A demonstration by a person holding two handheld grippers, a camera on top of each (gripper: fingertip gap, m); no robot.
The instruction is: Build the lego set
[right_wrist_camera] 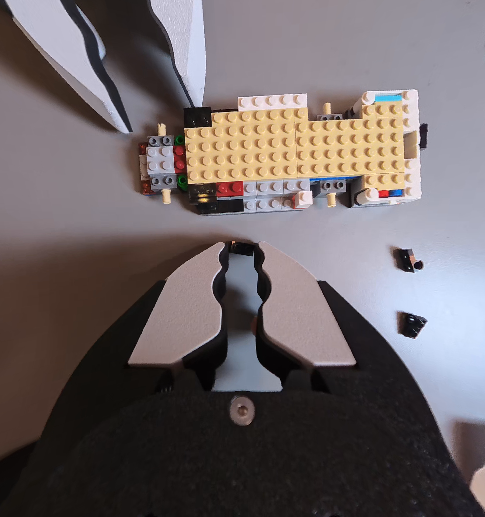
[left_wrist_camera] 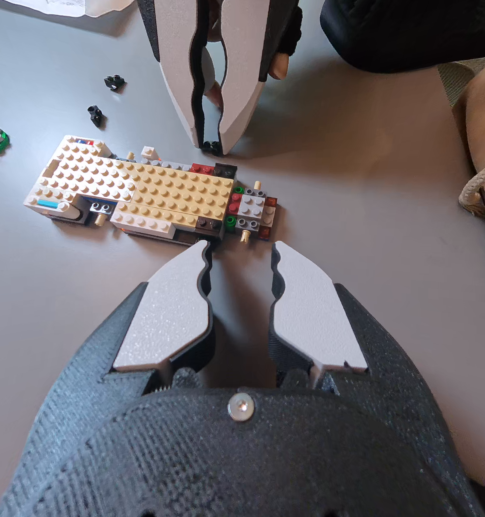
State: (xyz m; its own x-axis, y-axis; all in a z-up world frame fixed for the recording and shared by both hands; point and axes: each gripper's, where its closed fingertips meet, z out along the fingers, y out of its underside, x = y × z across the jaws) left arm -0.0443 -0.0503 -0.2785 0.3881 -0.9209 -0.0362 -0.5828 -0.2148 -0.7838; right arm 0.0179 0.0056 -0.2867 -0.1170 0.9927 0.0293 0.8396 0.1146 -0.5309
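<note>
- Right wrist view: brick model (right_wrist_camera: 277, 151) lies long axis left-right on the grey table (right_wrist_camera: 67, 223), just beyond the claws.
- Left gripper (left_wrist_camera: 240, 247) gapes empty at its near-right end.
- Right gripper (right_wrist_camera: 241, 247) pinches a small black brick (right_wrist_camera: 242, 249), just short of the model.

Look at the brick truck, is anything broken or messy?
The brick truck looks whole, but it has no wheels: bare tan axle pins stick out. Loose black pieces lie scattered on the grey table. The right gripper pinches another small black brick.
</note>
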